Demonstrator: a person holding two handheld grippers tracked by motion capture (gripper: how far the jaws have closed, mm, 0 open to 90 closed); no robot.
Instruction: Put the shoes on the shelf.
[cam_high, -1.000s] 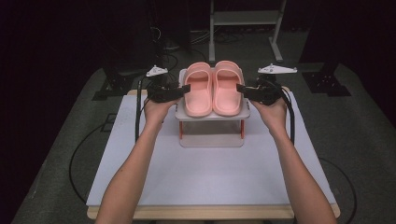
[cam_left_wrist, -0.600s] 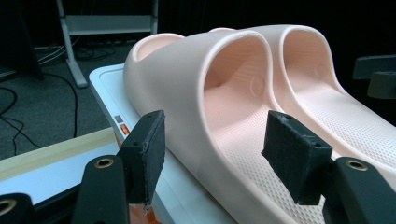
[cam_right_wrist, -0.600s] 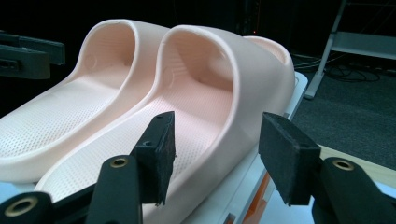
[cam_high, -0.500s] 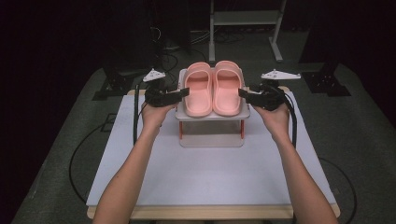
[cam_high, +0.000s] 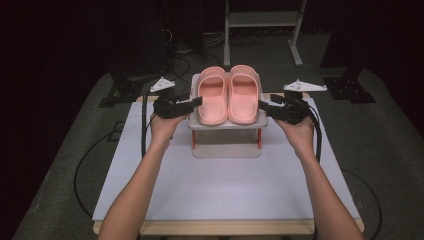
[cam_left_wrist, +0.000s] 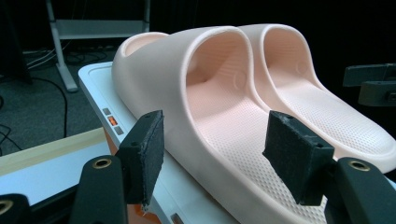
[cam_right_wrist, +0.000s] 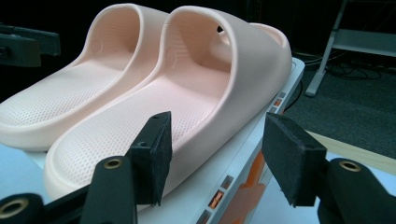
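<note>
Pink slippers (cam_high: 227, 94) paired on rack (cam_high: 226, 125), far centre. Our left gripper (cam_high: 196, 102) and right gripper (cam_high: 264, 106) flank them, released, jaws lately widening, probably just set down.

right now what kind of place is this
Probably a lab or studio set up for recording handling tasks: a white table under dark surrounds, cables on the grey floor, a metal stand behind, and pink slippers on a small rack.

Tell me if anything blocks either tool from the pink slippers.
Nothing visible does. The left tool faces the left slipper and the right tool faces the right slipper; both tools' jaws stand open, having just widened.
</note>
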